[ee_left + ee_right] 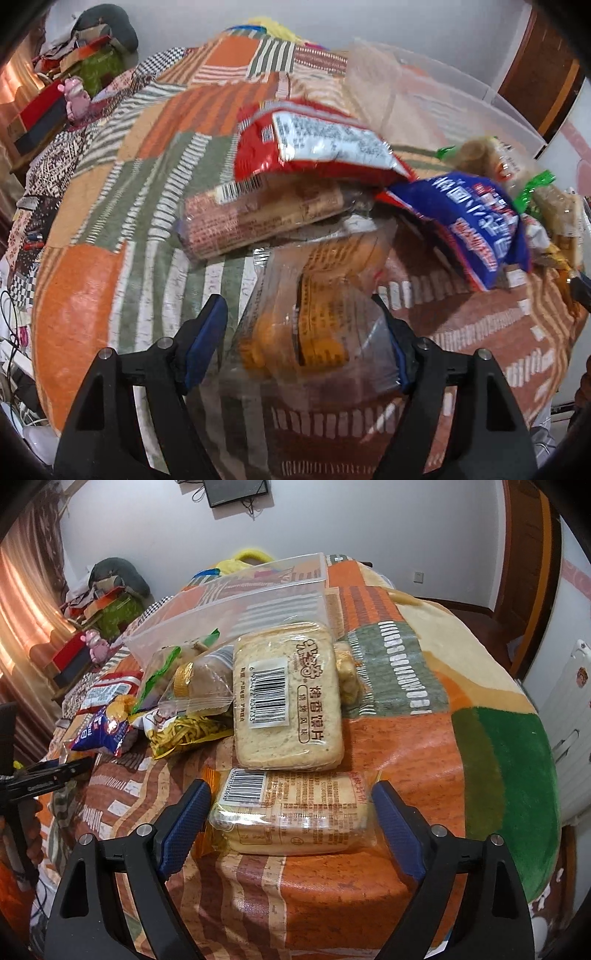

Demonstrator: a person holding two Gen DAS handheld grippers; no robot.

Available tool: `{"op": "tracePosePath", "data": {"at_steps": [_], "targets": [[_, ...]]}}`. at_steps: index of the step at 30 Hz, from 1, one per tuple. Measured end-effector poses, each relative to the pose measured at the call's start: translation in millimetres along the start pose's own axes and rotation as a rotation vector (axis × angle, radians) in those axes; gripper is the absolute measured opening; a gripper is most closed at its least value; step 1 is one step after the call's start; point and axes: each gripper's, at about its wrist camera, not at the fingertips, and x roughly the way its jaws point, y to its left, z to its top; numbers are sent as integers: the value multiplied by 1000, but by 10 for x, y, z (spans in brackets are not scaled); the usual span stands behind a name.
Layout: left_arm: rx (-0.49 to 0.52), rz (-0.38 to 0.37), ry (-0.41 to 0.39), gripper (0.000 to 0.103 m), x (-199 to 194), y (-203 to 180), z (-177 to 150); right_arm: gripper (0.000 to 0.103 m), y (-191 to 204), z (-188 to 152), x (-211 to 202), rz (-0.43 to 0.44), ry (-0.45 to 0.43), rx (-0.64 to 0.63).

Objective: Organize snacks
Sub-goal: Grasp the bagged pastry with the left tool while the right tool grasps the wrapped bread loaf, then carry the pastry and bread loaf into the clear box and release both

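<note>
Left tongs [303,343] stand spread wide, with a clear orange snack packet [314,321] lying between the blue pads; the right pad sits at the packet's wrapper edge, the left pad [203,339] is apart from it, so nothing is pinched. Right tongs [291,823] are spread wide too, straddling a clear biscuit packet [295,812] that lies flat; both pads stand off its ends.

All snacks lie on a patchwork blanket [406,757] in orange, green and striped squares. In the right wrist view, one pale cracker packet [288,698] with a barcode label lies just beyond the biscuit packet, nearly touching it. Beside it to the right is one small bag of yellow puffs [347,672]. To its left lie one clear bag with a gold cap inside [199,679], one yellow noodle-snack bag [184,734], one blue bag [103,734] and one red bag [110,690]. One clear plastic box [240,602] stands behind the heap, open at the top.

In the left wrist view, three packets sit beyond the tongs in a stack: one brown roll packet [258,221] below, one red bag [321,144] on top of it, and one blue bag [469,232] leaning at the right. The clear box [424,92] is behind them.

One pink toy [75,99] stands on a shelf at far left.
</note>
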Motion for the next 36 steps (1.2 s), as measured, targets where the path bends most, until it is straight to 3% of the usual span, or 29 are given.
{"op": "tracePosePath", "data": {"at_steps": [5,9,11,13,18,23,36], "targets": [[-39,-28,-11,78,57,99,37,88,10,-2,5,4,7,-4],[-29,1,-30,55,45,95,57,90,56,-2,-14,33,3,-4],[-33,-5,-30,52,26,109,50,98,82,-9,-5,39,1,8],[-26,0,-32,46,-1,123,41,99,104,-10,30,40,7,12],[-18,-12,-31,46,-108,85,-39,99,163,-1,160,-8,21,-19],[-15,-23,-53,46,-272,45,-61,79,139,7,111,-3,3,-12],[38,-64,-189,46,-885,-237,88,77,135,44,-246,-33,-91,-34]]}}
